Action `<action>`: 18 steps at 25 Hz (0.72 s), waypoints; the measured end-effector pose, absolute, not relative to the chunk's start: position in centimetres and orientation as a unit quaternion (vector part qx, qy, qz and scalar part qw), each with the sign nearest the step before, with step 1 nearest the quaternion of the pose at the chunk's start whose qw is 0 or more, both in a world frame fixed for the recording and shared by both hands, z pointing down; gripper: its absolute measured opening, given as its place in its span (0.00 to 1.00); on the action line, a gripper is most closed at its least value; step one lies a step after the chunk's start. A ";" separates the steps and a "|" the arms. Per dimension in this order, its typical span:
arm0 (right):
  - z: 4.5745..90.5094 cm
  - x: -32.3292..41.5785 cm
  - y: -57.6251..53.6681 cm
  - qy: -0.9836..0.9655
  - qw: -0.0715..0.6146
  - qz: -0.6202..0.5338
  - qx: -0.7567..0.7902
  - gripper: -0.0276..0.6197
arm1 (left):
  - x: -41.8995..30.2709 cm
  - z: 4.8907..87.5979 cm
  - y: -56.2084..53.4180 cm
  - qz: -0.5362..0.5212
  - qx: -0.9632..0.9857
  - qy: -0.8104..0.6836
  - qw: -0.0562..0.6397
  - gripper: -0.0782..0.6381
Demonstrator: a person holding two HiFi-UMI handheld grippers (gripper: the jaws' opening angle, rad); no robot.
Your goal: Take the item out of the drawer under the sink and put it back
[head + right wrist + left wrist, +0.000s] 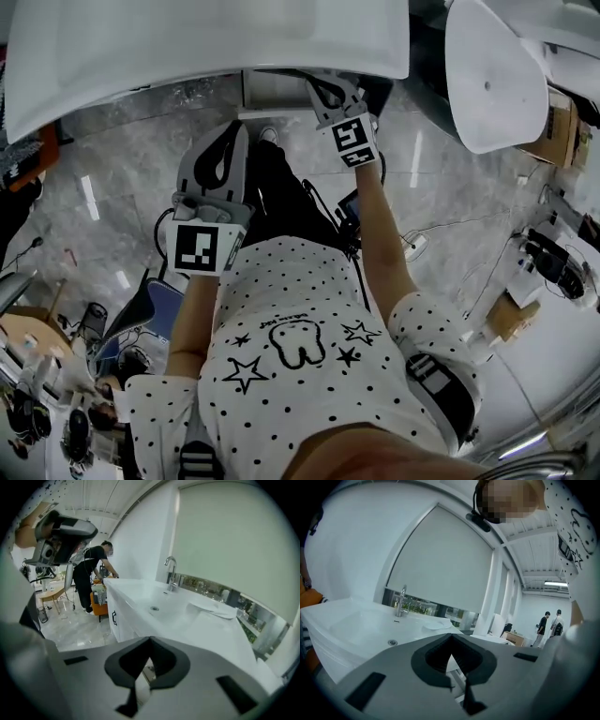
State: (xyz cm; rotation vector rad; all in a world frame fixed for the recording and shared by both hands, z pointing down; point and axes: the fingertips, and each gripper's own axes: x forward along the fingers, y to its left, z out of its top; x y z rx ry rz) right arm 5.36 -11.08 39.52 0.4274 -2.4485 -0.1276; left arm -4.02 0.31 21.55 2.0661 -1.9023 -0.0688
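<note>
Jaws closed tip to tip and empty on both the left gripper [451, 639] and the right gripper [150, 641]. From the right jaws, the white sink [131, 592] lies at 12 o'clock, its tap [171, 573] at 1 o'clock and the cabinet front [115, 620] at 10 o'clock, above a grey marble floor [141, 159]. The item cannot be made out in any view. The basin shows only its drain [154, 608].

The head view looks steeply down, while both gripper views face closely across the same glossy white sink basin [361, 625].
</note>
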 end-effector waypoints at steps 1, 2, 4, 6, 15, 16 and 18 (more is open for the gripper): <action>39.4 5.2 -11.3 -0.933 0.314 -0.047 0.168 0.06 | -4.4 21.8 -0.1 -0.024 0.726 -0.668 0.162 0.10; 39.2 5.0 -11.4 -0.935 0.306 -0.042 0.175 0.06 | -4.9 22.1 -0.2 -0.024 0.727 -0.668 0.159 0.10; 38.7 4.3 -11.3 -0.938 0.287 -0.025 0.193 0.06 | -6.1 22.7 -0.2 -0.026 0.727 -0.668 0.156 0.10; 37.6 4.2 -11.9 -0.941 0.261 -0.005 0.215 0.06 | -6.7 23.0 -0.6 -0.027 0.728 -0.668 0.153 0.10; 33.6 6.6 -13.7 -0.944 0.145 0.058 0.292 0.06 | -7.5 25.8 -2.2 -0.020 0.739 -0.659 0.138 0.10; 32.9 6.5 -13.3 -0.944 0.134 0.059 0.296 0.06 | -7.9 25.6 -2.0 -0.021 0.741 -0.658 0.134 0.10; 30.7 5.9 -12.3 -0.945 0.113 0.059 0.302 0.06 | -8.9 24.6 -1.7 -0.023 0.744 -0.656 0.124 0.10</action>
